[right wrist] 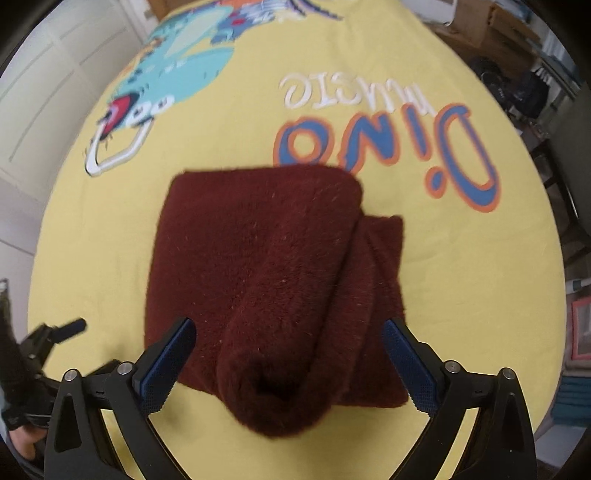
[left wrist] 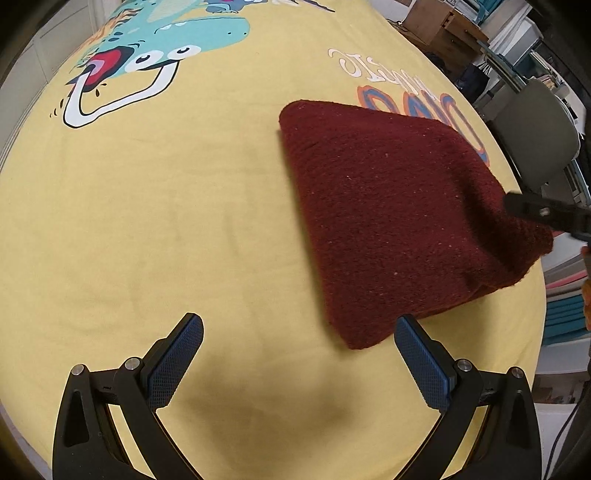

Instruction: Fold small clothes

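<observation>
Both my tongs are released: left tongs (left wrist: pixel 299 354) over bare yellow cloth (left wrist: pixel 147 221), right tongs (right wrist: pixel 290 362) straddling the folded maroon garment (right wrist: pixel 258 258). Fold looks nearly finished; next I'd flatten the bulging roll at six o'clock.

Yellow cartoon-dinosaur sheet (left wrist: pixel 166 206) covering the work surface, white panelled doors (right wrist: pixel 55 74) off to the left, grey chair (left wrist: pixel 535 136) at right edge, cardboard boxes (left wrist: pixel 439 26) and cluttered shelving (left wrist: pixel 517 33) behind, stacked teal bins (left wrist: pixel 565 317) lower right, soft even indoor light.
</observation>
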A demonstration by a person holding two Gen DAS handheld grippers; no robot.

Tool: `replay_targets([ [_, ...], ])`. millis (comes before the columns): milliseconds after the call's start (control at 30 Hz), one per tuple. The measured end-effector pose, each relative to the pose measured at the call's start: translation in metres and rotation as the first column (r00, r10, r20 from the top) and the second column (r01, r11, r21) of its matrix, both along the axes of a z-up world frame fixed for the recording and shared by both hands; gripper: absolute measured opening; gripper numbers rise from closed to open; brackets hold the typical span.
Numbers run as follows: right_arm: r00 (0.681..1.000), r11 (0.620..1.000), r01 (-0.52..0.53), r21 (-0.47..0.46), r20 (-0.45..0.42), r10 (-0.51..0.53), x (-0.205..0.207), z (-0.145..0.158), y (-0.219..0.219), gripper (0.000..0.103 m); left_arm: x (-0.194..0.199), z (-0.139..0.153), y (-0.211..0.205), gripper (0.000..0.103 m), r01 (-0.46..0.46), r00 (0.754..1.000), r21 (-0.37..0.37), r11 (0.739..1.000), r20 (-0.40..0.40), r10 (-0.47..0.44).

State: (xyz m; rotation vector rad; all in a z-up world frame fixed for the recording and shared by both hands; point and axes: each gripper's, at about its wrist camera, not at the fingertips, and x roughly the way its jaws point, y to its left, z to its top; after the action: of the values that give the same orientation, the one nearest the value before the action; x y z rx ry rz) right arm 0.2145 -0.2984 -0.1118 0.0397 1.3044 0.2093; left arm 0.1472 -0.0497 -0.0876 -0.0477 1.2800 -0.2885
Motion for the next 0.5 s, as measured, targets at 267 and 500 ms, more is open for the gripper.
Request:
replay_targets([
  [267, 0.999, 1.000, 0.019, 0.022, -0.032, -0.019, -0.010, -0.038, -0.017, 0.039, 0.003, -0.005, 0.002, 0.102, 0.000, 1.000, 0.000, 1.000, -0.003, 0.000],
  [500, 0.991, 0.992, 0.086, 0.092, 0.097, -0.095, -0.034, -0.009, -0.057, 0.032, 0.008, -0.003, -0.002, 0.102, 0.019, 1.000, 0.011, 1.000, 0.013, -0.019],
])
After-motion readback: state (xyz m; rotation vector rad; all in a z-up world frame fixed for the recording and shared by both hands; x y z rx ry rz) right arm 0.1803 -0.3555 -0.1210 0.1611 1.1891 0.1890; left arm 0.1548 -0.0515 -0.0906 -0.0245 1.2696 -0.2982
